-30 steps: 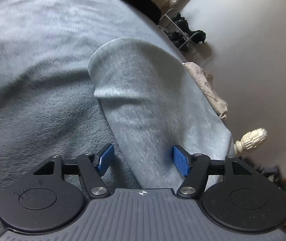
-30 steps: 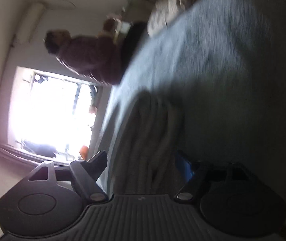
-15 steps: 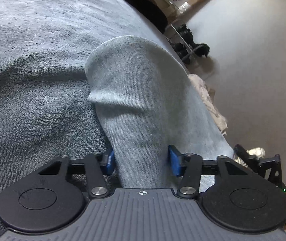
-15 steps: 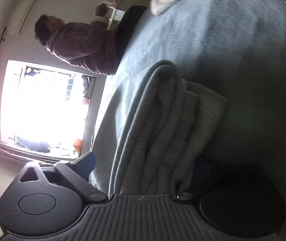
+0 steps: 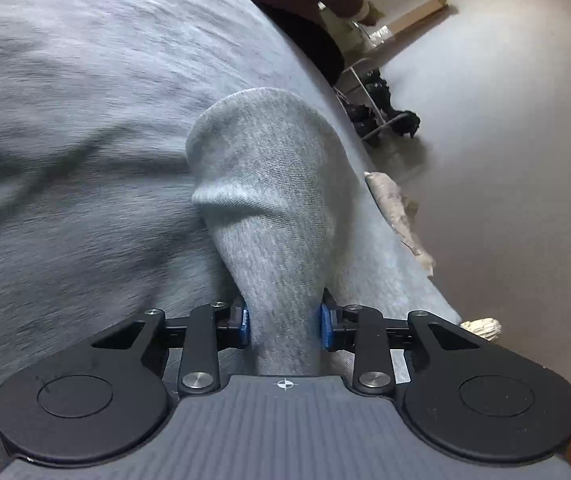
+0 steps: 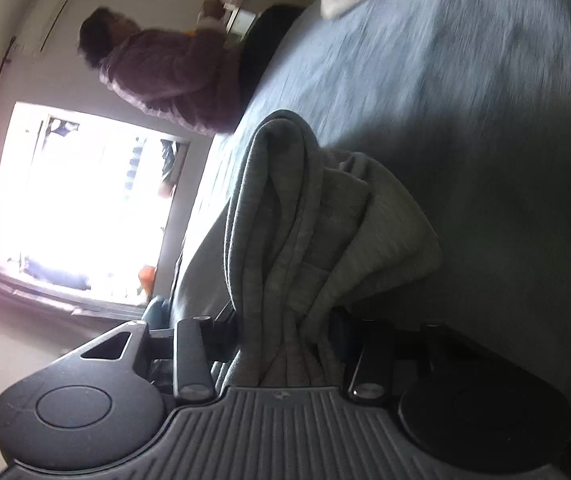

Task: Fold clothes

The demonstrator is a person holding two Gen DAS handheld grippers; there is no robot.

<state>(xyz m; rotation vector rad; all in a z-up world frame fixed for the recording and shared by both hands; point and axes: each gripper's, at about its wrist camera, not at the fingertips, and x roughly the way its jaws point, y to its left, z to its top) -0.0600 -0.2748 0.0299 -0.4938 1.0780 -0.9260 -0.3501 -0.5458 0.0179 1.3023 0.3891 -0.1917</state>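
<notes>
Grey blanket (image 5: 85, 120) covers the bed, filling most of both views. Grey garment (image 5: 269, 208) lies bunched on the blanket near its edge, folds stacked in the right wrist view (image 6: 305, 220). Person in a maroon jacket (image 6: 173, 76) stands beyond the blanket's far edge. Left gripper (image 5: 284, 322): jaws just closing, blue pads clamped on the garment's near end. Right gripper (image 6: 285, 332): jaws just closing, pinching the gathered folds.
</notes>
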